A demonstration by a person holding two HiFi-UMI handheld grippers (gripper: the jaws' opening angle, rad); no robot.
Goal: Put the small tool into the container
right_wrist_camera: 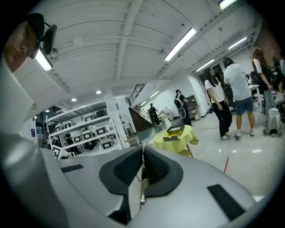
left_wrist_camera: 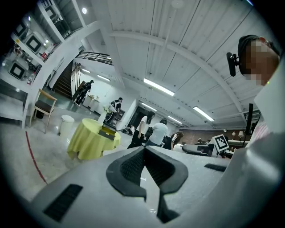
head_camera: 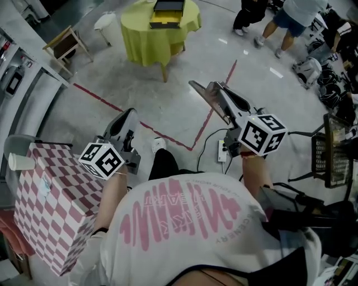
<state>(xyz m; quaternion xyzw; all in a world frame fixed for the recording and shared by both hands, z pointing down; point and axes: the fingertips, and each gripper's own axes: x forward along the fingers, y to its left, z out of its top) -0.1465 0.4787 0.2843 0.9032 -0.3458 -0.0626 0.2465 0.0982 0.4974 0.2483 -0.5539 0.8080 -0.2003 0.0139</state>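
Observation:
The container [head_camera: 167,13], a black-and-yellow case with its lid up, lies on a round table with a yellow-green cloth [head_camera: 146,34], far ahead across the floor. It shows too in the left gripper view as the container [left_wrist_camera: 108,131] and in the right gripper view as the container [right_wrist_camera: 174,132]. Both grippers are held up in front of my chest. My right gripper [head_camera: 193,84] [right_wrist_camera: 142,148] is shut on a thin metal tool [right_wrist_camera: 141,187], seen edge-on between the pads. My left gripper [head_camera: 129,113] [left_wrist_camera: 144,149] is shut with nothing in it.
A pink-and-white checked box [head_camera: 53,206] with a paper cup [head_camera: 21,162] stands at my left. A red tape line [head_camera: 168,137], a power strip [head_camera: 222,151] and cables lie on the floor. A wire basket [head_camera: 331,159] is at right. People [head_camera: 291,22] stand beyond.

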